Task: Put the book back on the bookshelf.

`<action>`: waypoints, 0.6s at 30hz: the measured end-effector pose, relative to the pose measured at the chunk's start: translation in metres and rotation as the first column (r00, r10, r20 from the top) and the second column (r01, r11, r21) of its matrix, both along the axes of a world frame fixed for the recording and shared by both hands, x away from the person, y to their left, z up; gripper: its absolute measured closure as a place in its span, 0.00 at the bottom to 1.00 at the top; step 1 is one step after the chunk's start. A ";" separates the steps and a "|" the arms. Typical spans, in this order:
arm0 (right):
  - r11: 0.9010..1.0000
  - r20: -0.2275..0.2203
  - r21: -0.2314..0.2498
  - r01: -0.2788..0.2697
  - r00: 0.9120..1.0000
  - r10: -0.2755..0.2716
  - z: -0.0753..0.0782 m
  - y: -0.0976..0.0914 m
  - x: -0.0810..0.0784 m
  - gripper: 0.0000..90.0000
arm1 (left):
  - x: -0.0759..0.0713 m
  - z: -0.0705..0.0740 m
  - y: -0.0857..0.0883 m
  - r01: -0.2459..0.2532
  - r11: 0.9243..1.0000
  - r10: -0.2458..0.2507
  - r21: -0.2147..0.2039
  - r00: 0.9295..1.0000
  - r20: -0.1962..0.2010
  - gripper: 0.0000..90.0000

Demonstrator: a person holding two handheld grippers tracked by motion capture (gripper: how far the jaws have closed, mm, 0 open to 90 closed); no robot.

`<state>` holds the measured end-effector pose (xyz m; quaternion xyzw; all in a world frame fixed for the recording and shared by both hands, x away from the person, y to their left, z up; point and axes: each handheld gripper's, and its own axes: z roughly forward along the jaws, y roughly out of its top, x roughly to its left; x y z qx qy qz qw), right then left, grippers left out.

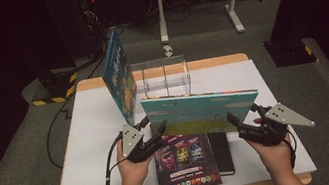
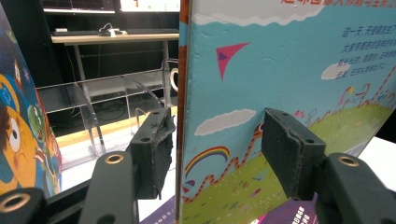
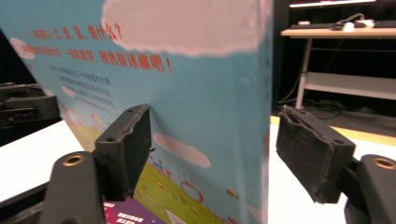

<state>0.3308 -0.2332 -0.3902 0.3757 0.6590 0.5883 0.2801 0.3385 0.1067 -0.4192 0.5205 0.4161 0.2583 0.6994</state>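
The large flat picture book with a sky-blue cover, white clouds and a green meadow (image 1: 201, 111) stands on its lower edge at the centre of the high view, on top of a purple-covered book (image 1: 184, 162) lying flat on the white-topped bench (image 1: 88, 135).

Left tongs (image 1: 159, 133): positioned at the book's left end, lower centre-left of the high view. In the left gripper view, the book's orange spine edge runs vertically between the two black pads. The left pad (image 2: 156, 149) sits just beside the spine with a thin gap; the right pad (image 2: 287, 151) lies against or just off the printed cover, and contact cannot be confirmed. The jaws stand partly open, released rather than clenched.

Right tongs (image 1: 236, 122): positioned at the book's right end, lower centre-right of the high view. In the right gripper view, the left pad (image 3: 128, 144) touches or nearly touches the cover. The right pad (image 3: 310, 154) stands well apart from the book's edge. The jaws are open; the book is between them but is not clamped.

A second picture book with a blue and orange cover (image 1: 118, 77) leans upright at upper centre-left, beside a clear acrylic divider rack (image 1: 162, 77). A black notebook (image 1: 220, 151) lies beside the purple-covered book.
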 end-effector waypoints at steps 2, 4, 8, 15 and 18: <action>1.000 0.015 -0.012 -0.021 1.000 0.022 0.003 0.002 0.000 0.29 | 0.001 0.000 0.000 -0.006 1.000 0.006 -0.005 1.000 0.001 0.47; 0.999 0.035 -0.025 -0.045 0.998 0.046 0.006 0.005 0.000 0.29 | 0.002 0.001 0.000 -0.012 1.000 0.012 0.000 1.000 -0.003 0.47; 0.996 0.060 -0.043 -0.075 0.995 0.078 0.012 0.010 0.000 0.32 | 0.002 0.005 0.003 -0.019 1.000 0.019 -0.014 1.000 -0.016 0.48; 0.993 0.062 -0.027 -0.118 0.991 0.119 0.013 0.011 -0.001 0.45 | 0.002 0.002 0.015 -0.060 0.998 0.060 -0.004 0.998 -0.021 0.48; 0.991 0.060 -0.025 -0.135 0.989 0.136 0.013 0.009 -0.002 0.46 | -0.001 -0.007 0.027 -0.079 0.997 0.080 0.024 0.996 -0.036 0.48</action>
